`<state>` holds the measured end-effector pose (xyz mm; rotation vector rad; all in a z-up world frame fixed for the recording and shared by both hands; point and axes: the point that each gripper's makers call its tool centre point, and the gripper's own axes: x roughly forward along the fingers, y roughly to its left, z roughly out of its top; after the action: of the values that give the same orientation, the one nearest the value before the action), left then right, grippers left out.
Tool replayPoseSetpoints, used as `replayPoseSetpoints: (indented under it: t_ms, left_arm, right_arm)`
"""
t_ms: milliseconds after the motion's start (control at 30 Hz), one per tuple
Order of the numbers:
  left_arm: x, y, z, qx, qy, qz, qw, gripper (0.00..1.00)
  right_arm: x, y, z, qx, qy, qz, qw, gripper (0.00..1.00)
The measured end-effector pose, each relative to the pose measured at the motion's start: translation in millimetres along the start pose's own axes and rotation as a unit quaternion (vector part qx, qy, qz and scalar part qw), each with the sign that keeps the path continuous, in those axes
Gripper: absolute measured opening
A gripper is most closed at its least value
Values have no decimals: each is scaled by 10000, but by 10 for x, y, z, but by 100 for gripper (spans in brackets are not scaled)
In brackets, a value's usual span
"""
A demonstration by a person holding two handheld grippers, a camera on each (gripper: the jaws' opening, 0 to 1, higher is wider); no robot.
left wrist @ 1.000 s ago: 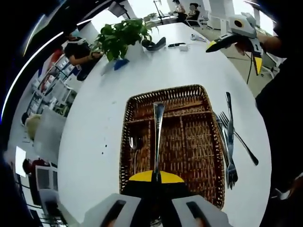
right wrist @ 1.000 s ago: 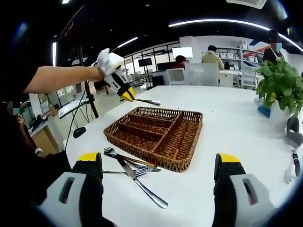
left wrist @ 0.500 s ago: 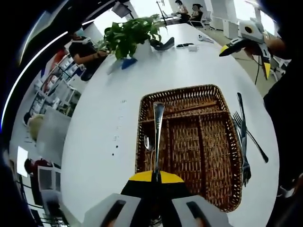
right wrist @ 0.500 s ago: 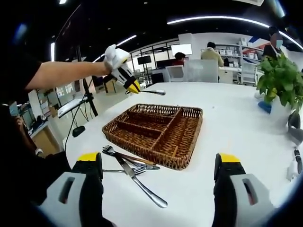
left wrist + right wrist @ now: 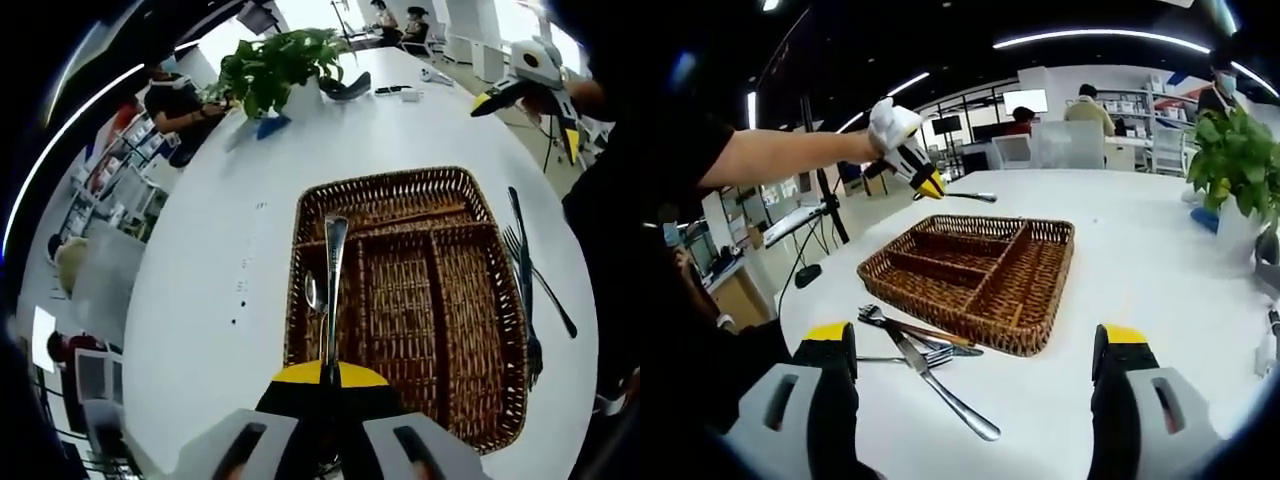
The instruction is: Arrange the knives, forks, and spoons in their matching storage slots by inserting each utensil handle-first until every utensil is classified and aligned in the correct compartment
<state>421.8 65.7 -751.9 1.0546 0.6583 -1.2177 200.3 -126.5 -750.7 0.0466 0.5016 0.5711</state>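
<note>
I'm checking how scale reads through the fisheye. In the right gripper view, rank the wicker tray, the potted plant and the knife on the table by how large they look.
1. Wicker tray
2. Potted plant, partly cut off by the edge
3. Knife, though it lies nearest the camera

A wicker tray is sitting on the desk, with a spoon lying in its leftmost slot. Loose cutlery is lying on the desk just beside the tray. A plant is standing at the desk's far end.
</note>
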Motion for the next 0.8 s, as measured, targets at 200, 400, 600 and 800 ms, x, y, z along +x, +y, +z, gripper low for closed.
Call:
replayPoseSetpoints:
  t_ms: [200,400,600,800]
  left_arm:
    - [151,-14,-78,-54,-12,-72,10000,0]
    - [263,-1,-129,-184,-125,-102,9997,0]
    - [414,-1,-229,-212,-67,-189,9996,0]
    - [526,-26,-290,-283,-92,-322,9990,0]
  right_arm:
    - [12,-47,49,-314,50,-208,9993,99]
    - [-18,-46,191,-267,-152,-230,9993,99]
    - [-52,-71,213,-231,-188,-266,9992,99]
    - [-79,-149,170,-190,-154,-343,9991,99]
